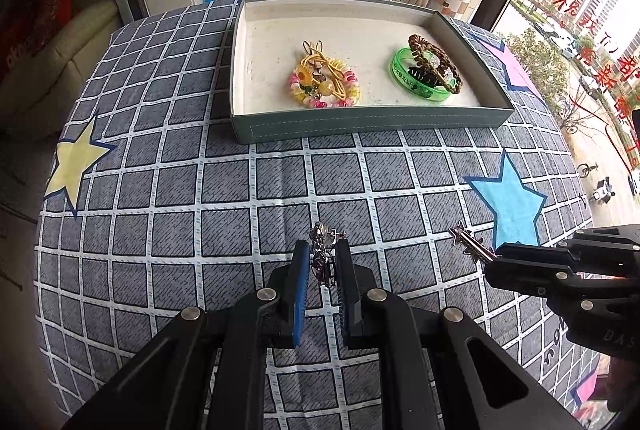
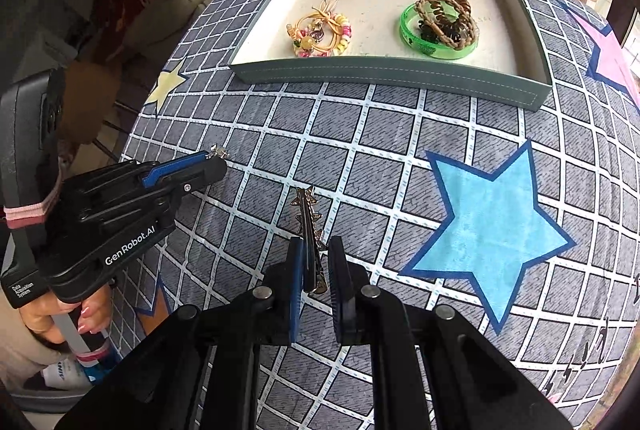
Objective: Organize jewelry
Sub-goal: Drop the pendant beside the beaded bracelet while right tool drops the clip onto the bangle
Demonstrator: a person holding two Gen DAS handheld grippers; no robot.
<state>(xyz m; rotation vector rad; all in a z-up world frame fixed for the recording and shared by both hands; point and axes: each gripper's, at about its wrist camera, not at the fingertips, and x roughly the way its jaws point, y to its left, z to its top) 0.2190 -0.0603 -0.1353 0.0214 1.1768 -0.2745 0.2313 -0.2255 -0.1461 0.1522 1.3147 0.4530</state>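
Note:
My left gripper (image 1: 322, 247) is shut on a small silver charm piece (image 1: 322, 255), which sticks up between its blue pads over the checked cloth. In the right wrist view the left gripper (image 2: 216, 160) comes in from the left with the silver charm piece (image 2: 219, 151) at its tip. My right gripper (image 2: 316, 242) is shut on a silver hair clip with stars (image 2: 306, 218), whose tip points toward the tray. Seen from the left wrist, the right gripper (image 1: 494, 257) holds the hair clip (image 1: 467, 243) just above the cloth. The grey-green tray (image 1: 360, 128) (image 2: 380, 72) lies beyond both.
In the tray lie a colourful bead bracelet with yellow hair ties (image 1: 324, 82) (image 2: 320, 30) and a green bangle (image 1: 424, 80) (image 2: 408, 30) with brown coil ties. The round table's cloth carries a blue star (image 2: 488, 226) and a yellow star (image 1: 74, 160). A window is at the right.

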